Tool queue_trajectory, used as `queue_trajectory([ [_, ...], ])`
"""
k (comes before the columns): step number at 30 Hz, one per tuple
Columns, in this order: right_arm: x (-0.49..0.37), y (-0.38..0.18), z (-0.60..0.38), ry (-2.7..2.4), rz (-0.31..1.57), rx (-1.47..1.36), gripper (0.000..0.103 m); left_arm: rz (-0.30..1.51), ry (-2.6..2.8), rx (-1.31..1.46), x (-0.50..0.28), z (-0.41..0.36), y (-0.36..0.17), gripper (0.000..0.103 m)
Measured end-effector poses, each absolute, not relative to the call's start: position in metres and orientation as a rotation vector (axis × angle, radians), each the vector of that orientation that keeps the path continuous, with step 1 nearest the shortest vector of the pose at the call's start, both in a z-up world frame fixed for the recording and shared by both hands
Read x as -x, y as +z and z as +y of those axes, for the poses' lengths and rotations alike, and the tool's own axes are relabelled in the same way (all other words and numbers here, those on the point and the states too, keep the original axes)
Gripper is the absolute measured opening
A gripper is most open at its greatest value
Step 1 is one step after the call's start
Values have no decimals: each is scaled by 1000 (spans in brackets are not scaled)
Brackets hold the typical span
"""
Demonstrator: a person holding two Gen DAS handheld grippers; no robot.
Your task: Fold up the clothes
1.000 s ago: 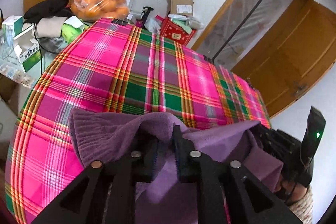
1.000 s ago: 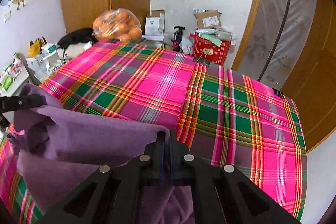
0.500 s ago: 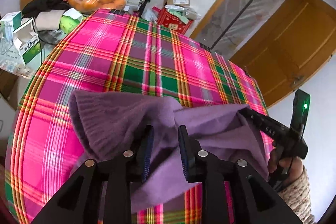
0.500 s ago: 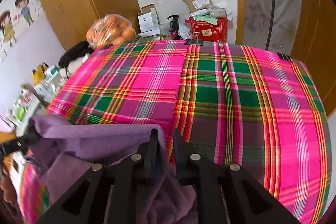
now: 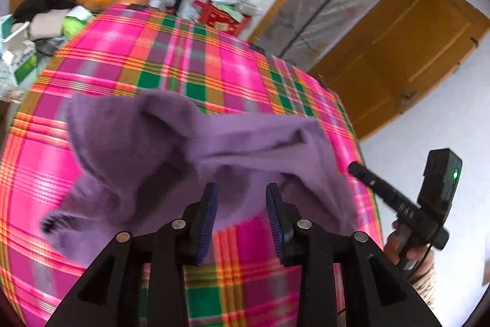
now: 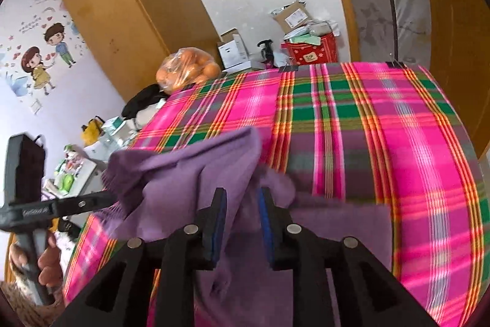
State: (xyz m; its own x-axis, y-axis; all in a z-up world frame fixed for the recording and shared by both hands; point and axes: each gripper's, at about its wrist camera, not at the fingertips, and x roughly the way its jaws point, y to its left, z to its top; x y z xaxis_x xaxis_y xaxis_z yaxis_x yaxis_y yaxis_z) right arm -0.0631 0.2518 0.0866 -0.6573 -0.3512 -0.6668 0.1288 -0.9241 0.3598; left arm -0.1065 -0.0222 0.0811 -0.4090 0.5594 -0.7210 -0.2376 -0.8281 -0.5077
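Left wrist view: your left claw (image 5: 241, 206) is opening, blue pads apart, nothing pinched; the purple sweater (image 5: 171, 149) lies crumpled on the plaid-covered bench (image 5: 190, 57), just past the fingertips. Your right claw (image 5: 356, 167) shows at the bench's right edge, its tip beside the sweater. Right wrist view: your right claw (image 6: 242, 213) is opening too, with purple sweater (image 6: 196, 173) fabric lying loose in the gap, not squeezed by the pads. Bag of oranges (image 6: 186, 71) sits at the far corner.
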Motion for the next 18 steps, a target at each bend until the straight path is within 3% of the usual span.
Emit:
queue_trajectory([
  [18, 20, 43, 239, -2422, -522, -1160, 22, -522, 2105, 1438, 107, 42, 71, 42],
])
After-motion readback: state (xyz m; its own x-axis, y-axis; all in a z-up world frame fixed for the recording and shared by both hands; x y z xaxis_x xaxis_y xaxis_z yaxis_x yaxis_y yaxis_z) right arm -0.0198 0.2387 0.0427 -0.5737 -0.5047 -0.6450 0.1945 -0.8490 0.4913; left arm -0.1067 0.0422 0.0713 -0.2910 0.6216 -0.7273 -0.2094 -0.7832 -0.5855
